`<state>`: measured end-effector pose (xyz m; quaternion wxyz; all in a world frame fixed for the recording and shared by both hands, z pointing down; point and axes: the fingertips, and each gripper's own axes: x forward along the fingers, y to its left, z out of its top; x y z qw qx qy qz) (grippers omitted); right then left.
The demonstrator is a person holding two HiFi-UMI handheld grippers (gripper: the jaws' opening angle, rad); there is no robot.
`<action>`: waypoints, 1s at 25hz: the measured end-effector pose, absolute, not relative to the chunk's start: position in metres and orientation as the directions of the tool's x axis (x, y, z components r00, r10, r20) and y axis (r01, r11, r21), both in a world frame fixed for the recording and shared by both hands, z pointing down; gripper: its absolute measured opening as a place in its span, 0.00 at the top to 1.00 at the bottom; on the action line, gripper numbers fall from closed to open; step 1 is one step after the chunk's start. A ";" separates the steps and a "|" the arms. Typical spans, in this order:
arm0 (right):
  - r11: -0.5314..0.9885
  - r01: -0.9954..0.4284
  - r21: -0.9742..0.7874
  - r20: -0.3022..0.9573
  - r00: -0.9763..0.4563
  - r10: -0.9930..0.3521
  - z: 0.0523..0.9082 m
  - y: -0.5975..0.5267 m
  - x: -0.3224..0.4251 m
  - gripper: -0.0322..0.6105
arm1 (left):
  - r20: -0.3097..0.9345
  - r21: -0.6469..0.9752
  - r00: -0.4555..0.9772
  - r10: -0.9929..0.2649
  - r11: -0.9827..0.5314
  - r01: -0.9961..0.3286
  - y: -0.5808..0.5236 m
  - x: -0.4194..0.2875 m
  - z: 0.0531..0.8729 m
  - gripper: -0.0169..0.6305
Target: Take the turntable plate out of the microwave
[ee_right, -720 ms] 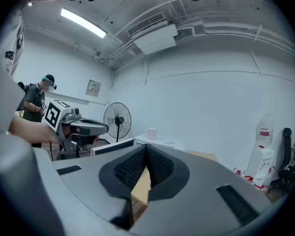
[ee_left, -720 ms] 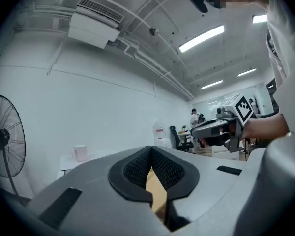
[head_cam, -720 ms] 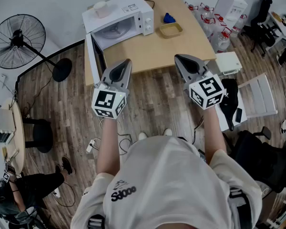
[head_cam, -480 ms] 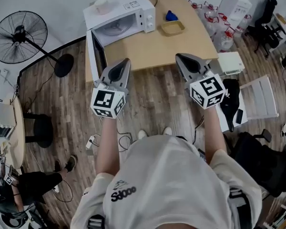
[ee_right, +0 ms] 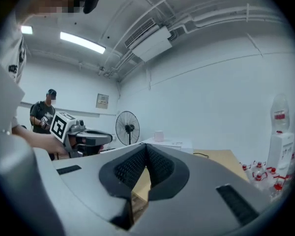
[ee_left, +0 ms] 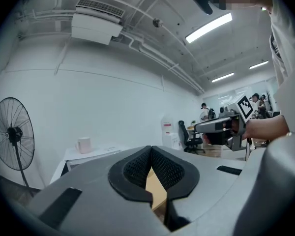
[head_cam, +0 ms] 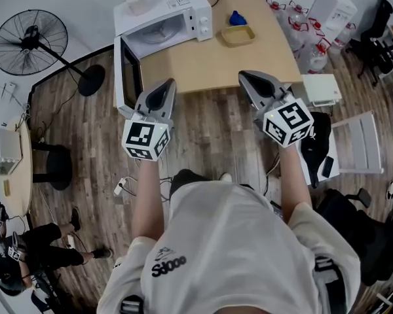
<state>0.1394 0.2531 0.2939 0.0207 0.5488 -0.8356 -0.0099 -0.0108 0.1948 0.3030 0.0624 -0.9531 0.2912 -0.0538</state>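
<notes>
The white microwave (head_cam: 173, 5) stands at the table's far left corner with its door (head_cam: 126, 76) swung open toward me. Inside the cavity the glass turntable plate (head_cam: 161, 33) shows faintly. My left gripper (head_cam: 164, 91) hovers level in front of the table's near edge, just right of the open door, jaws shut and empty. My right gripper (head_cam: 249, 80) is level over the table's near edge, also shut with nothing in it. In the left gripper view the pads (ee_left: 137, 167) meet, and the microwave top (ee_left: 96, 153) shows beyond. The right gripper view shows closed pads (ee_right: 159, 165) too.
A mug (head_cam: 138, 3) sits on the microwave. A yellow tray (head_cam: 238, 38) and a blue object (head_cam: 236, 19) lie at the wooden table's (head_cam: 216, 61) far side. A standing fan (head_cam: 30, 42) is left; water bottles (head_cam: 306, 36), a white box (head_cam: 322, 89) and chairs are right.
The person has stepped toward the table, one leg now forward under the grippers. Both grippers have come slightly nearer the table edge and stayed shut.
</notes>
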 end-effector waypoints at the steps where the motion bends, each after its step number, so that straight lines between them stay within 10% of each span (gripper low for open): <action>1: 0.417 -0.909 0.022 0.015 -0.416 -0.909 0.294 0.253 0.143 0.94 | 0.066 -0.151 0.821 -0.567 -0.819 -0.554 0.196 -0.007 0.304 0.95; 25: 0.364 -0.928 0.076 0.168 -0.348 -0.923 0.299 0.020 0.171 0.94 | 0.048 -0.019 0.815 -0.577 -0.816 -0.577 -0.068 0.022 0.326 0.95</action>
